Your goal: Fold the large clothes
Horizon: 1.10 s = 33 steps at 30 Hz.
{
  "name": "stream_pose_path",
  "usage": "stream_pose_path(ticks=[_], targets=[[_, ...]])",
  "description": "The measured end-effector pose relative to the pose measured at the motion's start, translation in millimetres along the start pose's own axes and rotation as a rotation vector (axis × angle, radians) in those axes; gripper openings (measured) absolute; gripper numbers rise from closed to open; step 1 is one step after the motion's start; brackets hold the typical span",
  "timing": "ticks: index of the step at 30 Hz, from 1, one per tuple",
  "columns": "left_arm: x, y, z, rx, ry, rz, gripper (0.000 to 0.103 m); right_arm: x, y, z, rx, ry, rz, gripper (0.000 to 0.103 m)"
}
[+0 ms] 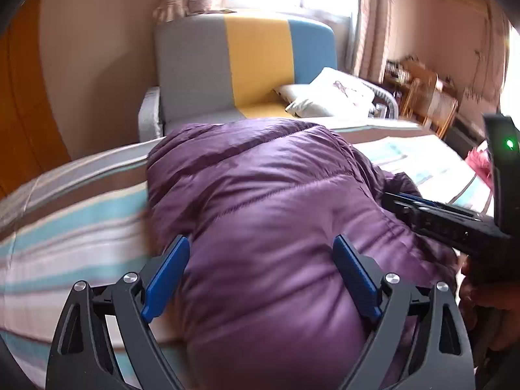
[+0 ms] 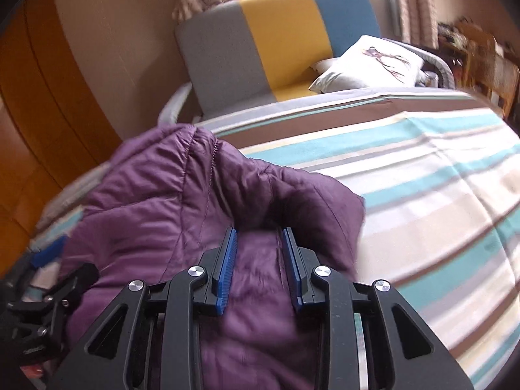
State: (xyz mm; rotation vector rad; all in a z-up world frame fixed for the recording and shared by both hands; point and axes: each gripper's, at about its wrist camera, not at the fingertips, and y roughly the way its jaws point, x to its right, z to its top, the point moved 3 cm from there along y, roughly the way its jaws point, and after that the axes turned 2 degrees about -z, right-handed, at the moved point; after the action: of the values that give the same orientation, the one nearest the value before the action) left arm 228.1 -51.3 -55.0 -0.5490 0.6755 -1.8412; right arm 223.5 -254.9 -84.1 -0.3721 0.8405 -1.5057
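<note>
Bare striped bedspread (image 2: pixel 422 195) lies open to the right of the right gripper (image 2: pixel 260 266); the bulky purple jacket (image 2: pixel 156 201) blocks its left, an armchair (image 2: pixel 260 48) beyond.

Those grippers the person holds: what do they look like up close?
Each is a black plastic frame with cut-out linkage arms and silver pivot screws. The left gripper and right gripper both end in two flat blue pads, ribbed on the right one. The right gripper's body shows a small green light.
</note>
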Motion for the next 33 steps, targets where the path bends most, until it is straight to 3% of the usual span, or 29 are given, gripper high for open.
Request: stream_pose_path(ticks=[2,5,8,11,15,18,20,25,30,33], targets=[[-7,-10,-6,0.017,-0.035,0.005,0.090,-1,-22,-6,0.031,0.000,0.031,0.028],[-14,-16,-14,0.033,-0.063,0.023,0.091,-5,-33,-19,0.019,-0.051,0.000,0.028],[-18,2,-24,-0.028,-0.061,0.016,0.093,-1,-17,-27,-0.030,-0.069,-0.043,0.028],[-22,21,-31,-0.089,-0.085,-0.006,0.095,9,-1,-32,-0.056,-0.021,-0.022,0.028],[-22,19,-29,-0.093,-0.082,-0.003,0.095,6,-5,-27,-0.063,-0.038,-0.030,0.028],[-23,6,-25,-0.085,-0.076,0.017,0.098,7,-26,-20,-0.032,-0.012,0.007,0.041],[-25,-5,-22,-0.070,-0.091,0.016,0.100,10,-45,-17,0.006,0.017,0.031,0.063],[-44,-25,-24,-0.042,-0.176,-0.094,0.101,25,-65,-18,-0.011,0.059,0.084,0.064],[-61,-10,-29,-0.126,-0.285,-0.184,0.101,34,-44,-26,-0.121,0.124,0.144,0.067],[-56,-2,-26,-0.153,-0.259,-0.190,0.101,34,-31,-22,-0.152,0.116,0.147,0.076]])
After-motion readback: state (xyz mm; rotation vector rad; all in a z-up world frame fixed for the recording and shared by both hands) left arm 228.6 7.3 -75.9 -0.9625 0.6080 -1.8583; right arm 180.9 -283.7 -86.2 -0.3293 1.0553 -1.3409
